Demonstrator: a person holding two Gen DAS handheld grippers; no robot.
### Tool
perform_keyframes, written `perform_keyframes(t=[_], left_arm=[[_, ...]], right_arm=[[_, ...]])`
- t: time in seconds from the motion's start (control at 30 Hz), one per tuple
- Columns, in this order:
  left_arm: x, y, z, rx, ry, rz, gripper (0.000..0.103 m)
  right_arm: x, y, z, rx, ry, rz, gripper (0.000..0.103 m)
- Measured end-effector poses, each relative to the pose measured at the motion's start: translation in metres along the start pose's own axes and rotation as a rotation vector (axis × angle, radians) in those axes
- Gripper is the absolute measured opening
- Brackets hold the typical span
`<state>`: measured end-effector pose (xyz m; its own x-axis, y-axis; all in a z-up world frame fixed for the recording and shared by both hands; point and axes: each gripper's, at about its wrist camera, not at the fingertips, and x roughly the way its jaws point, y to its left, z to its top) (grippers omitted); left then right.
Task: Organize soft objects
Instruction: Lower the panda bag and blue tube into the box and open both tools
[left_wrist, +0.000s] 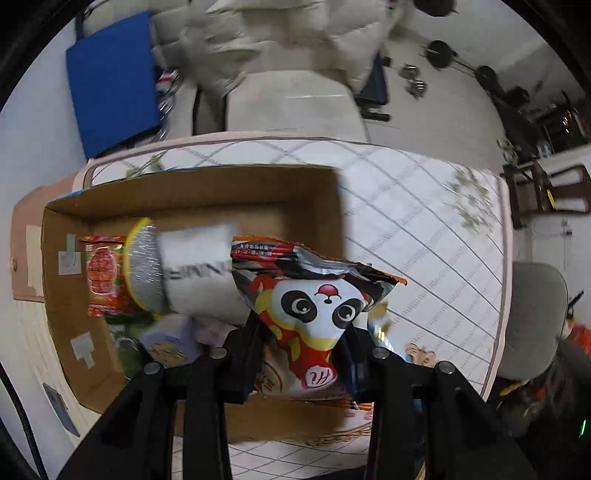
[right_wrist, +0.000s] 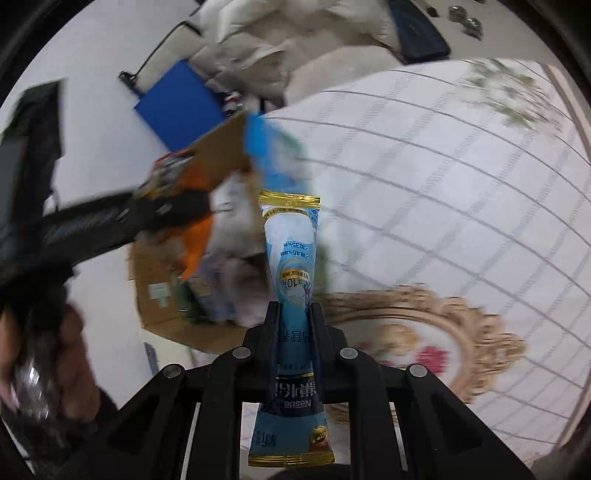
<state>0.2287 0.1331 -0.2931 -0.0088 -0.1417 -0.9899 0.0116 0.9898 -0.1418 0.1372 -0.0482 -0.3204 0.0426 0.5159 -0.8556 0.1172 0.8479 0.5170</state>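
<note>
Nearest the lens, the left gripper (left_wrist: 303, 332) clamps a panda-printed snack bag (left_wrist: 314, 306), holding it over the near right part of an open cardboard box (left_wrist: 207, 192). Inside the box lie a white pouch (left_wrist: 195, 269) and a red-orange packet (left_wrist: 103, 277). The right gripper (right_wrist: 295, 314) pinches a slim blue Nestle sachet (right_wrist: 293, 258) upright, just right of the box, above a quilted mattress (right_wrist: 443, 184).
</note>
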Motion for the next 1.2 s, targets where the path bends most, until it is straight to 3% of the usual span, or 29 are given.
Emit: perform_keyframes(t=[0.17,0.43,0.5,0.53,0.6,0.67,0.83,0.97,1.13,1.17,1.2], left_arm=[[0.019,0.031,0.025,-0.038,0.055,-0.037,0.034],[0.057,0.036,0.046,0.0,0.155,-0.037,0.035],[0.063,0.038,0.048,-0.006,0.17,-0.046,0.045],[0.065,0.038,0.049,-0.011,0.176,-0.061,0.051],[0.064,0.038,0.05,0.001,0.167,-0.056,0.068],[0.058,0.036,0.048,0.03,0.143,-0.04,0.069],[0.041,0.042,0.042,0.051,0.099,-0.009,0.069],[0.026,0.051,0.031,0.045,0.059,-0.004,0.069],[0.004,0.064,0.005,0.036,-0.017,0.041,0.069],[-0.001,0.068,-0.003,0.03,-0.033,0.051,0.071],[-0.005,0.072,-0.01,0.024,-0.047,0.059,0.084]], right_arm=[[0.031,0.042,0.008,0.019,-0.021,-0.028,0.016],[0.057,0.051,0.014,0.035,-0.036,-0.126,0.016],[0.065,0.053,0.017,0.029,-0.02,-0.177,0.018],[0.069,0.054,0.017,0.027,-0.012,-0.201,0.022],[0.073,0.056,0.017,0.024,-0.008,-0.209,0.052],[0.074,0.059,0.016,0.021,-0.01,-0.189,0.063],[0.068,0.069,0.015,0.008,-0.019,-0.232,0.065],[0.062,0.075,0.012,-0.015,-0.039,-0.283,0.085],[0.051,0.08,0.007,-0.04,-0.063,-0.331,0.087],[0.048,0.081,0.005,-0.051,-0.072,-0.353,0.094],[0.044,0.081,0.004,-0.057,-0.078,-0.36,0.1]])
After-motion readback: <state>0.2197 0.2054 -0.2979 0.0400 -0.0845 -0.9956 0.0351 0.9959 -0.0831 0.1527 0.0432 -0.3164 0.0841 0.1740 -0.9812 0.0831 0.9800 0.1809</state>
